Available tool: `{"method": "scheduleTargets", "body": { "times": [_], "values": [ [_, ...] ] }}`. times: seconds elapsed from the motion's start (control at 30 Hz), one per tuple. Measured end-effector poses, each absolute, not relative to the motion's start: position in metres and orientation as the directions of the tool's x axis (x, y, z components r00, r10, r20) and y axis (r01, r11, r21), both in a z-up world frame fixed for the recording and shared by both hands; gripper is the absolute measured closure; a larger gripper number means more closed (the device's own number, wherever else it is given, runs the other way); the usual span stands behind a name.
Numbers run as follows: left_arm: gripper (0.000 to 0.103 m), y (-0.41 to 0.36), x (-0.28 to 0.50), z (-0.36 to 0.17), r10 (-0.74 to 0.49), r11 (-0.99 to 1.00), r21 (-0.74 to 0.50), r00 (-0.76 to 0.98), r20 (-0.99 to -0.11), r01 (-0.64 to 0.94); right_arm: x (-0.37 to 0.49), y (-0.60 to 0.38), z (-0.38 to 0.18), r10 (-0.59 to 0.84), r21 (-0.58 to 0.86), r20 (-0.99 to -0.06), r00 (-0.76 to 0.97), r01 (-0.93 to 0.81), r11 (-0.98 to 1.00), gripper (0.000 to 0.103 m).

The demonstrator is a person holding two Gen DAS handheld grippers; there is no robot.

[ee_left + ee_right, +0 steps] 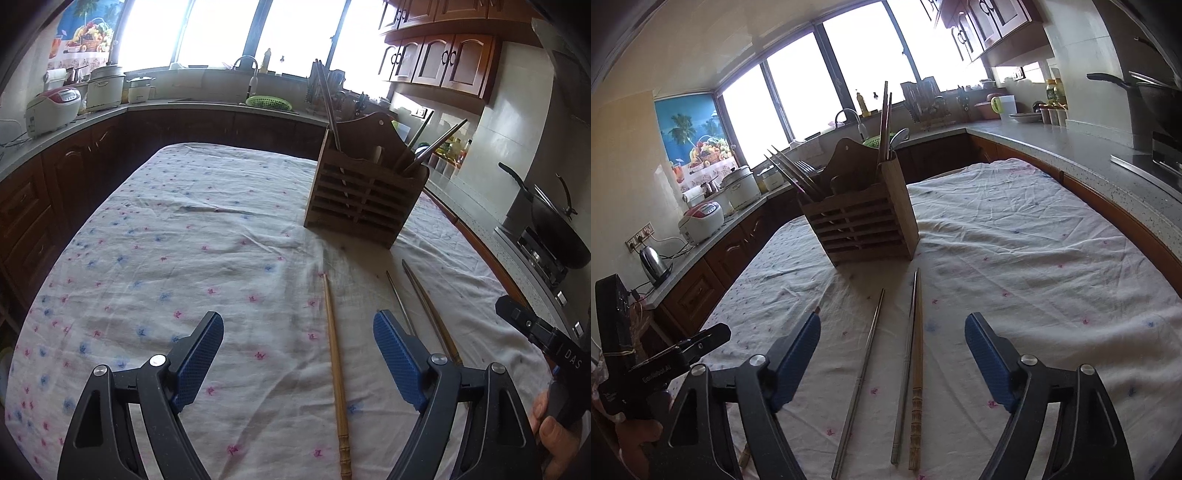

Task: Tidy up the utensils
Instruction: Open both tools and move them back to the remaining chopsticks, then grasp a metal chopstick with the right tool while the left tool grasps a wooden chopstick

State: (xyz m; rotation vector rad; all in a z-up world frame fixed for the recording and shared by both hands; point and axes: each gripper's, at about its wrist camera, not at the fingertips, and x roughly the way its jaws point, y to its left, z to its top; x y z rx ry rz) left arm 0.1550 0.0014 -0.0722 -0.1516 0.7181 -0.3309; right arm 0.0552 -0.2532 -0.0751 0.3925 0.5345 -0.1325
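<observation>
A slatted wooden utensil holder [365, 192] [864, 225] stands on the flowered tablecloth [184, 240] with chopsticks and a spoon standing in it. Loose chopsticks lie on the cloth in front of it. In the left wrist view a wooden chopstick [336, 362] lies between the fingers of my open left gripper [298, 316]. A metal chopstick [400, 302] and a brown one [428, 310] lie by its right finger. My right gripper [894, 319] is open over two metal chopsticks [862, 373] [907, 362] and a wooden one [917, 369], and its pads touch none of them.
Kitchen counters run around the table: a rice cooker [51, 107] and pots on the left, a sink [207, 99] under the windows, and a wok [554, 221] on the stove at the right. A hand [550, 435] holds the right gripper's handle at the frame edge.
</observation>
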Motion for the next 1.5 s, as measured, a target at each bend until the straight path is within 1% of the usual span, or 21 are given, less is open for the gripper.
{"method": "scheduleTargets", "body": {
  "times": [0.07, 0.1, 0.13, 0.17, 0.23, 0.33, 0.4, 0.47, 0.5, 0.57, 0.63, 0.8, 0.93, 0.97, 1.03, 1.1, 1.13, 1.17, 1.23, 1.33, 1.5],
  "values": [
    [0.024, -0.002, 0.159, -0.075, -0.354, 0.935, -0.246, 0.687, -0.635, 0.254, 0.059, -0.253, -0.078, -0.015, 0.331, -0.535, 0.845, 0.225, 0.916, 0.036],
    [0.026, -0.005, 0.162, -0.077, -0.362, 0.932, -0.249, 0.674, -0.644, 0.263, 0.061, -0.253, -0.08, -0.007, 0.334, -0.542, 0.84, 0.223, 0.916, 0.044],
    [0.03, -0.008, 0.166, -0.079, -0.372, 0.928, -0.253, 0.658, -0.655, 0.273, 0.064, -0.254, -0.082, 0.002, 0.338, -0.551, 0.834, 0.221, 0.915, 0.048],
    [0.036, -0.012, 0.173, -0.081, -0.379, 0.925, -0.256, 0.643, -0.666, 0.28, 0.067, -0.254, -0.084, 0.012, 0.343, -0.56, 0.828, 0.219, 0.913, 0.05],
    [0.042, -0.019, 0.184, -0.084, -0.389, 0.92, -0.257, 0.612, -0.689, 0.296, 0.076, -0.254, -0.087, 0.034, 0.353, -0.577, 0.816, 0.212, 0.911, 0.057],
    [0.054, -0.033, 0.202, -0.088, -0.39, 0.916, -0.239, 0.574, -0.72, 0.323, 0.092, -0.254, -0.089, 0.055, 0.353, -0.6, 0.798, 0.202, 0.914, 0.063],
    [0.058, -0.041, 0.215, -0.091, -0.386, 0.914, -0.222, 0.554, -0.738, 0.34, 0.105, -0.253, -0.09, 0.066, 0.341, -0.618, 0.783, 0.191, 0.921, 0.064],
    [0.066, -0.048, 0.226, -0.094, -0.385, 0.912, -0.22, 0.535, -0.752, 0.347, 0.119, -0.252, -0.092, 0.085, 0.337, -0.638, 0.765, 0.179, 0.924, 0.066],
    [0.066, -0.051, 0.232, -0.096, -0.387, 0.91, -0.223, 0.526, -0.757, 0.348, 0.126, -0.252, -0.094, 0.095, 0.336, -0.648, 0.756, 0.172, 0.926, 0.069],
    [0.071, -0.054, 0.243, -0.099, -0.386, 0.91, -0.225, 0.511, -0.768, 0.348, 0.14, -0.25, -0.099, 0.107, 0.327, -0.668, 0.737, 0.162, 0.931, 0.073],
    [0.072, -0.06, 0.253, -0.103, -0.38, 0.91, -0.22, 0.496, -0.781, 0.352, 0.152, -0.25, -0.104, 0.108, 0.318, -0.687, 0.718, 0.164, 0.934, 0.078],
    [0.075, -0.072, 0.267, -0.115, -0.362, 0.91, -0.193, 0.479, -0.8, 0.367, 0.177, -0.244, -0.118, 0.103, 0.277, -0.737, 0.668, 0.159, 0.948, 0.081],
    [0.075, -0.081, 0.268, -0.117, -0.329, 0.913, -0.136, 0.497, -0.803, 0.385, 0.194, -0.238, -0.13, 0.064, 0.206, -0.787, 0.614, 0.162, 0.965, 0.084],
    [0.076, -0.085, 0.268, -0.117, -0.314, 0.914, -0.112, 0.504, -0.805, 0.39, 0.195, -0.237, -0.129, 0.053, 0.189, -0.786, 0.616, 0.158, 0.969, 0.083],
    [0.08, -0.092, 0.267, -0.118, -0.276, 0.916, -0.054, 0.524, -0.806, 0.398, 0.201, -0.232, -0.129, 0.024, 0.142, -0.797, 0.604, 0.149, 0.979, 0.085],
    [0.084, -0.097, 0.267, -0.119, -0.266, 0.913, -0.03, 0.536, -0.801, 0.408, 0.202, -0.227, -0.129, -0.014, 0.092, -0.8, 0.599, 0.145, 0.985, 0.09],
    [0.09, -0.097, 0.266, -0.118, -0.27, 0.911, -0.031, 0.537, -0.799, 0.411, 0.202, -0.225, -0.129, -0.022, 0.08, -0.8, 0.599, 0.143, 0.987, 0.095],
    [0.096, -0.096, 0.266, -0.119, -0.273, 0.91, -0.033, 0.536, -0.799, 0.413, 0.202, -0.225, -0.129, -0.021, 0.08, -0.8, 0.599, 0.142, 0.987, 0.095],
    [0.097, -0.094, 0.268, -0.119, -0.282, 0.91, -0.048, 0.529, -0.8, 0.412, 0.2, -0.229, -0.128, -0.012, 0.095, -0.798, 0.602, 0.146, 0.985, 0.097],
    [0.099, -0.085, 0.266, -0.116, -0.307, 0.912, -0.09, 0.52, -0.797, 0.4, 0.196, -0.237, -0.126, 0.028, 0.158, -0.787, 0.616, 0.157, 0.975, 0.099],
    [0.1, -0.059, 0.249, -0.096, -0.376, 0.908, -0.188, 0.529, -0.76, 0.375, 0.177, -0.243, -0.11, 0.075, 0.239, -0.741, 0.668, 0.158, 0.958, 0.099]
  ]
}}
